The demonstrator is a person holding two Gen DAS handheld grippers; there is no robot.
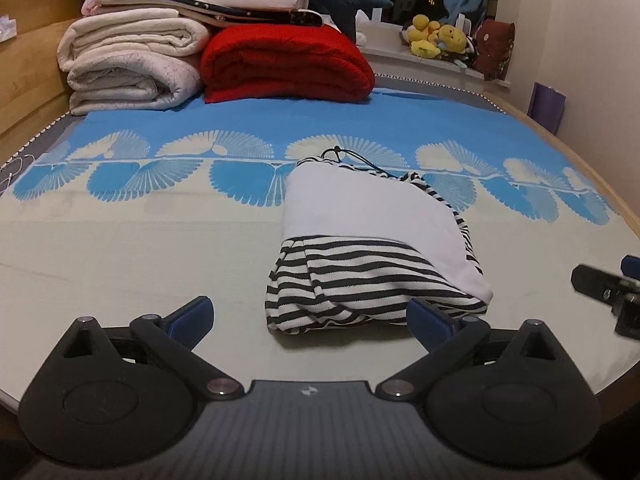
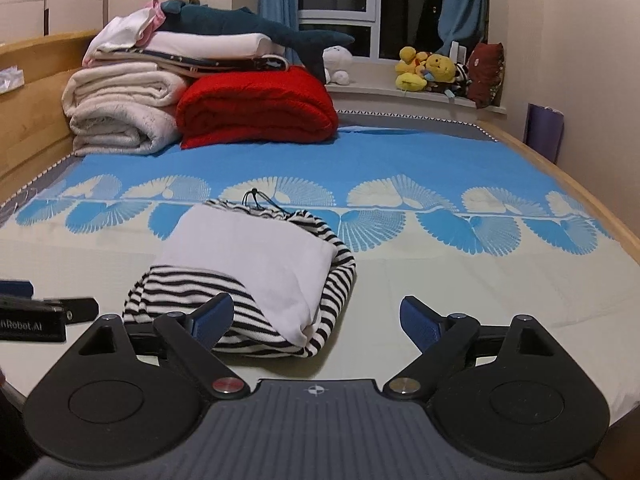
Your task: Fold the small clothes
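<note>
A small black-and-white striped garment [image 1: 372, 280] with a white panel lies folded in a compact bundle on the bed sheet [image 1: 140, 260]; a black drawstring shows at its far end. My left gripper [image 1: 310, 314] is open and empty, its fingers either side of the bundle's near edge, just short of it. In the right wrist view the same garment [image 2: 256, 272] lies left of centre. My right gripper [image 2: 316, 316] is open and empty, its left finger [image 2: 212, 316] in front of the bundle's near edge. Each gripper shows at the edge of the other's view.
Folded cream blankets [image 1: 128, 64] and a red blanket [image 1: 284, 64] are stacked at the far left of the bed, with a plush shark on top. Stuffed toys [image 2: 428, 70] sit on the windowsill. A wooden bed frame [image 2: 568, 184] borders the right side.
</note>
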